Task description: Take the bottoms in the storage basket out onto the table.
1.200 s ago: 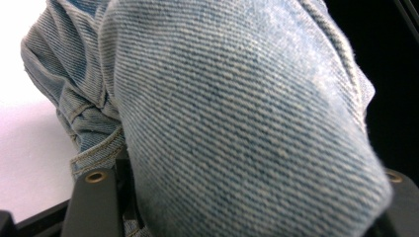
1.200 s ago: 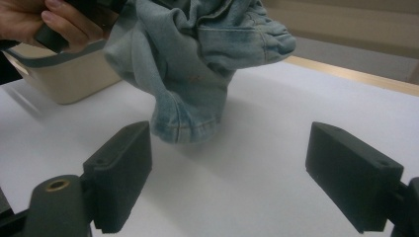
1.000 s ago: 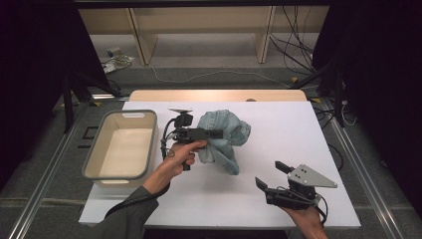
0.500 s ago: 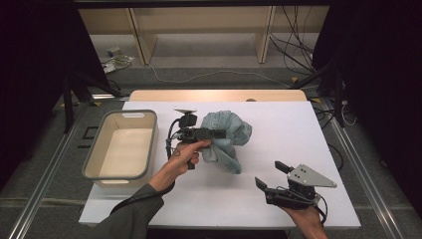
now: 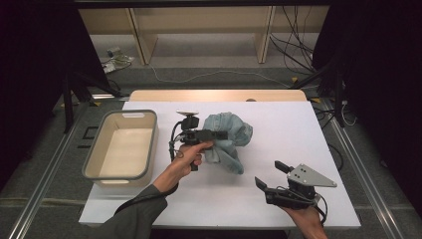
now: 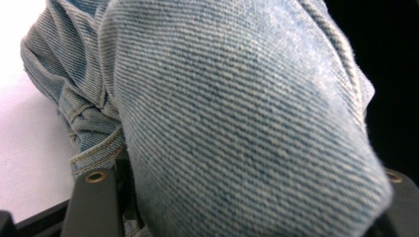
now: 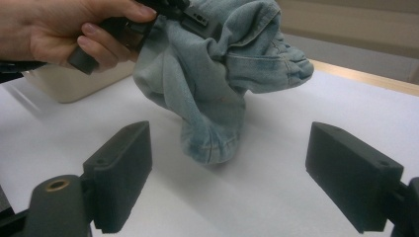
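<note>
The left gripper [image 5: 219,134] is clamping a bunched piece of light blue denim [image 5: 226,142], its jaws closed on a fold of the cloth. In the high view the left hand [image 5: 189,154] is wrapping the gripper's handle near the middle of the white table [image 5: 298,129], and the denim is hanging from the jaws, bulging toward 1 o'clock of the hand and trailing down toward 4 o'clock, where its lower end is reaching the table top. In the left gripper view the denim [image 6: 237,123] is sitting right up against the camera, its weave plain to see, with a seamed edge at 9 o'clock and the black jaws at either bottom corner pressing in on it.

The right gripper [image 5: 271,179] is resting low near the front edge of the table, at about 4 o'clock from the denim and well apart from it. Its jaws are standing wide open with nothing between them, and its grey three-cornered plate is lying on top. In the right gripper view the denim [image 7: 212,84] is hanging beyond the open jaws, at 12 o'clock, with the left hand [image 7: 64,29] gripping at 10 o'clock.

A beige tub [image 5: 122,147] with a grey rim is sitting at the left side of the table, at 9 o'clock from the left hand and near it.
</note>
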The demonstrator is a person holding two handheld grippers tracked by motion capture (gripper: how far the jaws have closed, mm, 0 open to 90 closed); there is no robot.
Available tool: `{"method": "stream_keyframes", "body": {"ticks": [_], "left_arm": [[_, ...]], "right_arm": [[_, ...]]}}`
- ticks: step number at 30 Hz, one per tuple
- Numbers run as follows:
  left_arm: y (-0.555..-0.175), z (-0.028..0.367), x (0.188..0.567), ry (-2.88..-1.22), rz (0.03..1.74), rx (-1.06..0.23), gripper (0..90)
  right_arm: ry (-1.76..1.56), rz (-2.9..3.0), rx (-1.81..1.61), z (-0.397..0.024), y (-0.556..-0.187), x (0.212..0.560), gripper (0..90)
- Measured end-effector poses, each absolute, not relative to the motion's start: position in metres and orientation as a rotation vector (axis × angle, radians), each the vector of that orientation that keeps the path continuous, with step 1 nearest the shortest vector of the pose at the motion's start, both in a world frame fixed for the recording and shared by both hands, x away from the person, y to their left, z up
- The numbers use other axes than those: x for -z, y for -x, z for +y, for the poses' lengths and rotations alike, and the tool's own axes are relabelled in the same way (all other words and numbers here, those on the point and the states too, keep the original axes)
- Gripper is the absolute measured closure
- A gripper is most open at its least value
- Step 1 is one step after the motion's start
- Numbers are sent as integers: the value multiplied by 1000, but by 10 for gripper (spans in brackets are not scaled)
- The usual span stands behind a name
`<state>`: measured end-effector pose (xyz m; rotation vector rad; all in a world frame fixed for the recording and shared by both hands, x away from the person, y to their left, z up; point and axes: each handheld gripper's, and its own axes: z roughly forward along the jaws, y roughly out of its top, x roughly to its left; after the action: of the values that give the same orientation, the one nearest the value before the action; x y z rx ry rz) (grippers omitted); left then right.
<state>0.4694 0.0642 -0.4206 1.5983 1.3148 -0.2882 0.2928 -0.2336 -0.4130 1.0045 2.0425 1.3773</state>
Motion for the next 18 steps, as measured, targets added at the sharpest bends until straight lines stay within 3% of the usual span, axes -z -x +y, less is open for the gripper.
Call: {"method": "stream_keyframes", "body": {"ticks": [18], "left_arm": [[-469,58,435,-1628,1325,253,324]], "right_arm": [[-996,2049,-1376,-233,-292,413,190]]}}
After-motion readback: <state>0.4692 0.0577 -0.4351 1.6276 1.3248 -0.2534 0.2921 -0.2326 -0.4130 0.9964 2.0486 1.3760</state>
